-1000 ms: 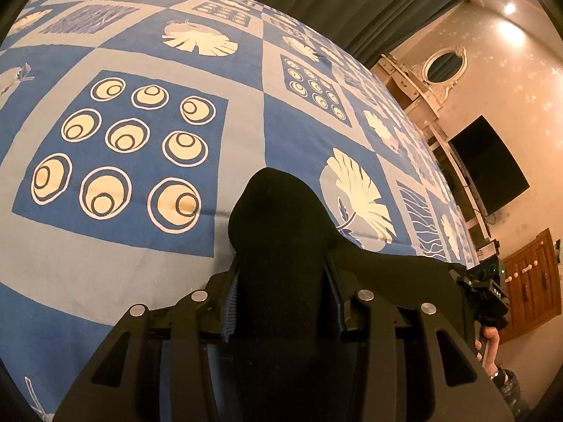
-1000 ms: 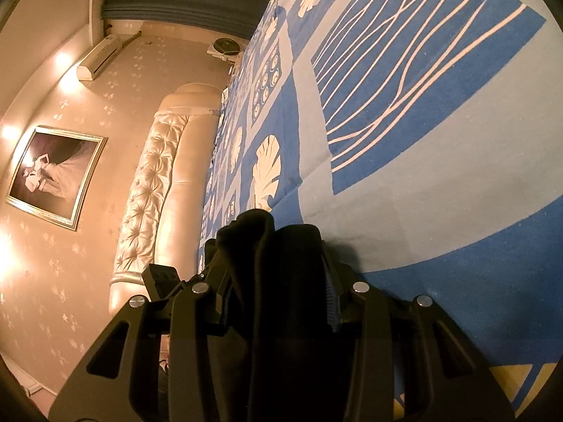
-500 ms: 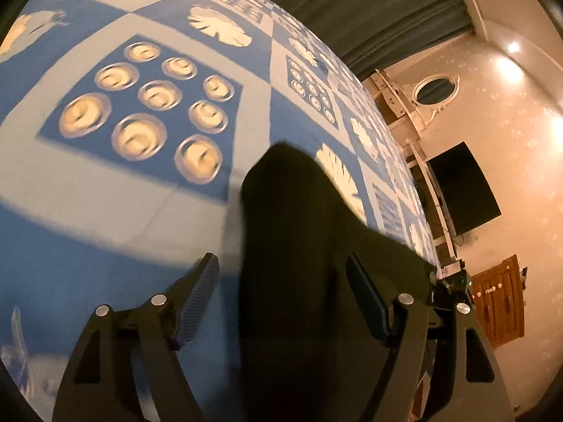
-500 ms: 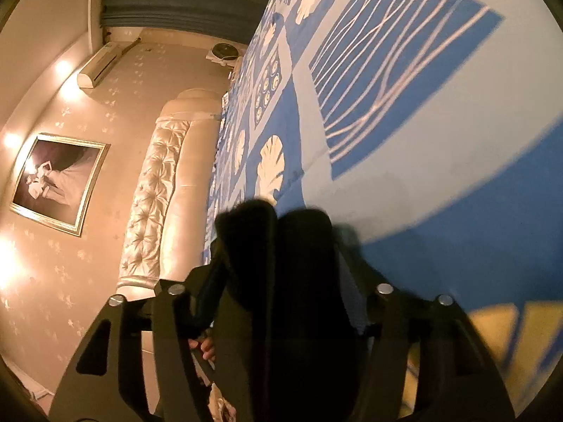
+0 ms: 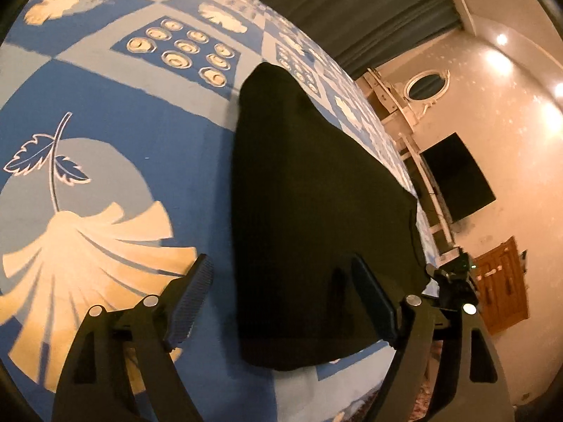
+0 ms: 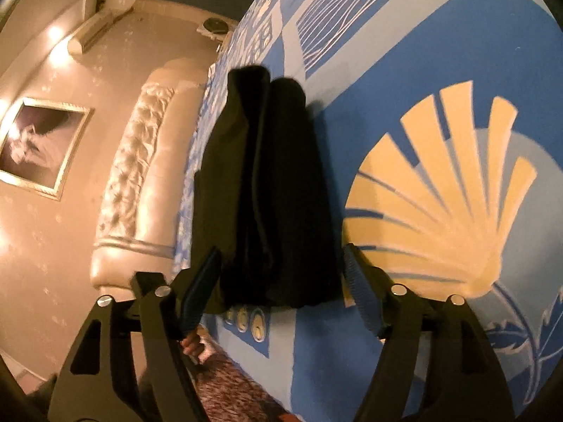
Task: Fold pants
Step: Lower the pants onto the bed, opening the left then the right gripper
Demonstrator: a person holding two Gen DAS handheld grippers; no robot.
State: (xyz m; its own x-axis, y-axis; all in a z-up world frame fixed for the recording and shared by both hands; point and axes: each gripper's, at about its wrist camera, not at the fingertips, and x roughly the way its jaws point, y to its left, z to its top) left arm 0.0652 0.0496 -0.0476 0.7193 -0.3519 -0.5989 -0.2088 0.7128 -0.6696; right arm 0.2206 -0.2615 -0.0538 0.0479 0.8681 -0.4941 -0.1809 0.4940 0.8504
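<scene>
releasing the folded pants on the bed

resting flat on the blue patterned bedspread (image 5: 147, 130), the black pants (image 5: 309, 211) form a folded bundle. the left gripper (image 5: 285, 302) stands spread wide, its jaws having just been opening; the near end of the pants lies between them, the ribbed pad on the bedspread side clear of the cloth, while the other pad overlaps the dark cloth so that contact cannot be told. it points forward and downward over the bed. the right gripper (image 6: 281, 281) is also parted, and its jaws have just been narrowing slightly; the end of the pants (image 6: 271, 193) lies in the gap, with both pads close beside the cloth edges and no squeeze visible. it too angles down toward the bed. in the right wrist view a hand (image 6: 191, 344) shows below the bed's edge, beside the padded headboard (image 6: 140, 176). in the left wrist view the right gripper appears at the far corner of the pants, before a wall-mounted screen (image 5: 457, 176).
</scene>
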